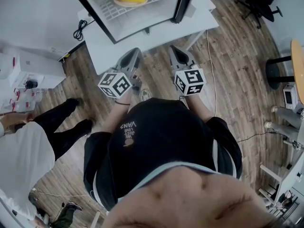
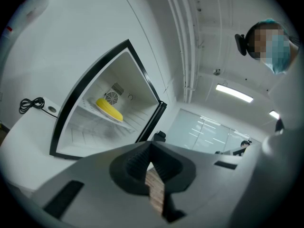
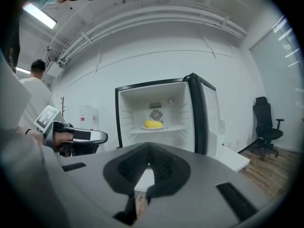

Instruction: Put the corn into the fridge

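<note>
Bright, even ceiling light; strong fisheye bending at edges.

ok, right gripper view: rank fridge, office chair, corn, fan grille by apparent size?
1. fridge, clearly largest
2. office chair, though its distance from the camera may skew this
3. corn and fan grille: about alike, not ranked
</note>
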